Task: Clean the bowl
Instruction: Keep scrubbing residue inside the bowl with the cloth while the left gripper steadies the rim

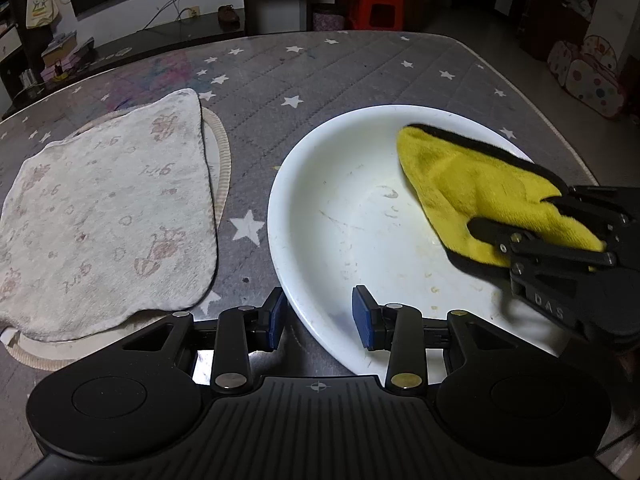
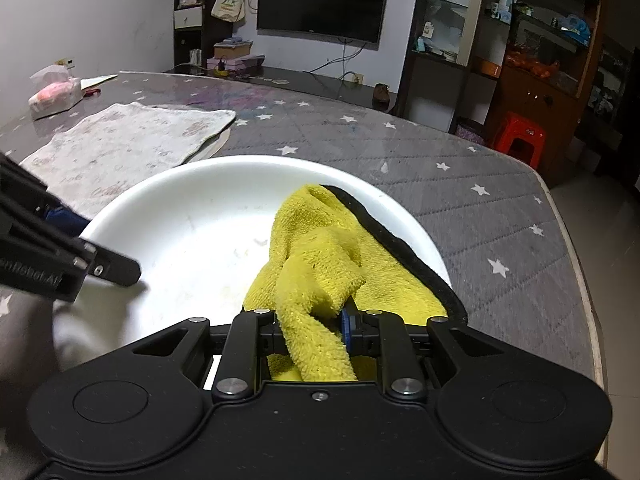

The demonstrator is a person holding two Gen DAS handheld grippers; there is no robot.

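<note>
A big white bowl (image 1: 360, 216) sits on the gray star-print surface (image 1: 320, 76). The right tool (image 2: 314, 330) is closed tight on a yellow cloth (image 2: 320, 264), and the cloth lies inside the bowl toward 2 o'clock in the left wrist view. The left tool (image 1: 319, 314) is open, with the bowl's rim between its blue pads (image 1: 362, 316). A pale towel (image 1: 108, 216) lies flat at 9 o'clock.

The right gripper (image 2: 316, 332) is clamped on a yellow cloth (image 2: 332, 264), which lies inside the white bowl (image 2: 192, 216) on the table (image 2: 500, 200).
</note>
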